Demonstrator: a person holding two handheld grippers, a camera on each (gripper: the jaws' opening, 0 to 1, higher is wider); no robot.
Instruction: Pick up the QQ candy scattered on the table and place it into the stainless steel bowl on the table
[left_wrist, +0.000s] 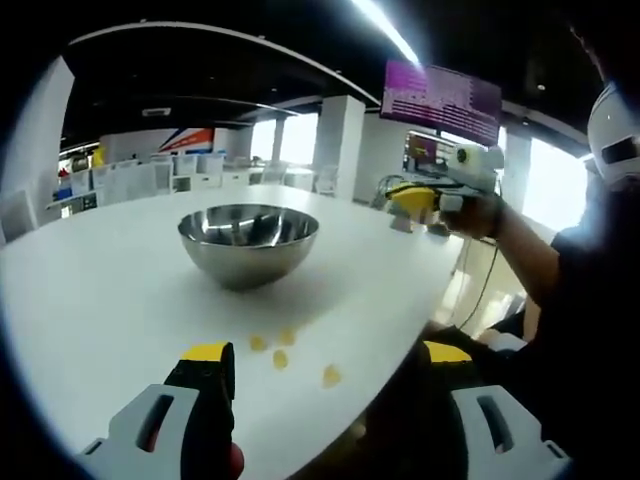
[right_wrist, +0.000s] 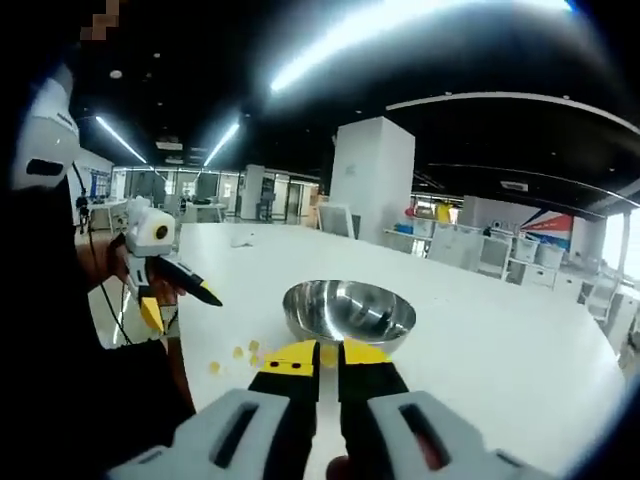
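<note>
In the left gripper view, my left gripper is rising from 6 o'clock with its yellow-tipped jaws spread wide and holding nothing. Just beyond them, four yellow candies are lying loose on the white table. Farther out at 12 o'clock, the steel bowl is standing upright. At 2 o'clock, my right gripper is hovering over the table edge.

In the right gripper view, my right gripper is showing its jaws nearly closed; whether anything sits between them I cannot tell. Candies are lying at 9 o'clock of the tips, the bowl just beyond, and my left gripper at 10 o'clock.
</note>
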